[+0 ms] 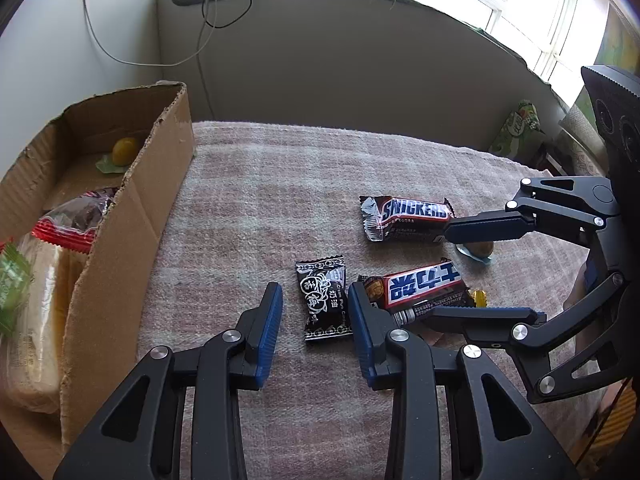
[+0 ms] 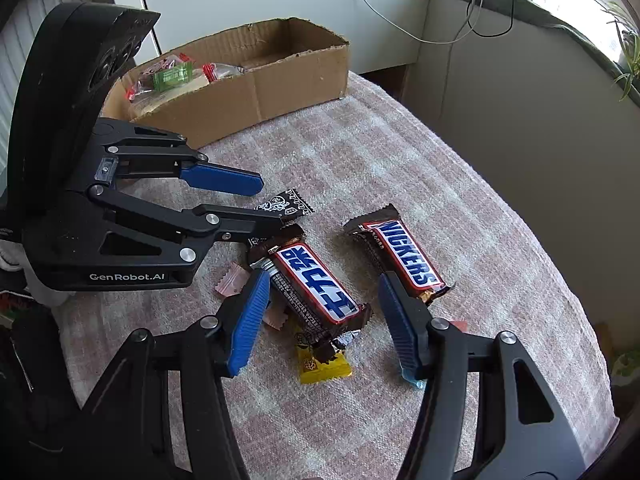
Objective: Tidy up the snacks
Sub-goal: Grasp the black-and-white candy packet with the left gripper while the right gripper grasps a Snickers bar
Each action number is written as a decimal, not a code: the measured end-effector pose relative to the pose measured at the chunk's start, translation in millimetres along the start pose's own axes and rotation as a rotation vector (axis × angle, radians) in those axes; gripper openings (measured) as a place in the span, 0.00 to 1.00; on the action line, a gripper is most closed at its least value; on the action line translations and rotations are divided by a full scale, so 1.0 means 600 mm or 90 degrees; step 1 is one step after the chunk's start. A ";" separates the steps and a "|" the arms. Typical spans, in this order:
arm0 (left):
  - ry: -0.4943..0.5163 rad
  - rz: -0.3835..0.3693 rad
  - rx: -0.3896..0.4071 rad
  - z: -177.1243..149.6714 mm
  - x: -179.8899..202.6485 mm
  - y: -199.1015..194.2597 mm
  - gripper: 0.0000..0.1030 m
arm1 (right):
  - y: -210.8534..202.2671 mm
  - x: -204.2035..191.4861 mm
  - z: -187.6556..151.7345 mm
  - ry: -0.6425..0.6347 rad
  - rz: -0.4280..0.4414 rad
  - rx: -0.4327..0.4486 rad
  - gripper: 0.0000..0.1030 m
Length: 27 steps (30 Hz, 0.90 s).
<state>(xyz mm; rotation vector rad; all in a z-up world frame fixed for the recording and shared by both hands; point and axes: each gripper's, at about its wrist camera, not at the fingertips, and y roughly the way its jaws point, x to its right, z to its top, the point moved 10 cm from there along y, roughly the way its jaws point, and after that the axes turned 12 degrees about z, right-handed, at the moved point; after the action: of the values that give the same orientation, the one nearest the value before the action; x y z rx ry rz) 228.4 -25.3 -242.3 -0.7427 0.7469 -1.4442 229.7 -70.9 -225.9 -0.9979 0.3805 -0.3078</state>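
On the pink checked cloth (image 1: 260, 208) lie a Snickers bar (image 1: 408, 216) (image 2: 404, 256), a second Snickers bar with Chinese lettering (image 1: 424, 284) (image 2: 316, 284) and a black wrapped candy (image 1: 324, 300) (image 2: 286, 204). My left gripper (image 1: 315, 296) (image 2: 272, 202) stands open astride the black candy, its pads clear of the wrapper. My right gripper (image 2: 323, 280) (image 1: 442, 272) is open around the Chinese-lettered bar, which lies between its blue pads (image 2: 248, 320). A cardboard box (image 1: 132, 220) (image 2: 280, 88) holding several packaged snacks stands at the left.
A yellow candy (image 2: 320, 364) lies partly under the Chinese-lettered bar. A pink wrapper (image 2: 232, 280) and a blue-wrapped sweet (image 1: 478, 252) lie close by. The table's rounded edge (image 2: 520, 216) drops off toward a grey wall below a windowsill.
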 end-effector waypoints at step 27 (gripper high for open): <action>0.033 0.033 0.015 0.001 -0.002 0.003 0.21 | 0.020 0.009 -0.008 0.029 0.016 -0.001 0.29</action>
<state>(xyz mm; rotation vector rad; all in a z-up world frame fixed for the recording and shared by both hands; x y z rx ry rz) 229.9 -24.0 -243.1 -0.6655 0.7820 -1.4274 233.4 -71.0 -239.4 -0.9888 0.4346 -0.3083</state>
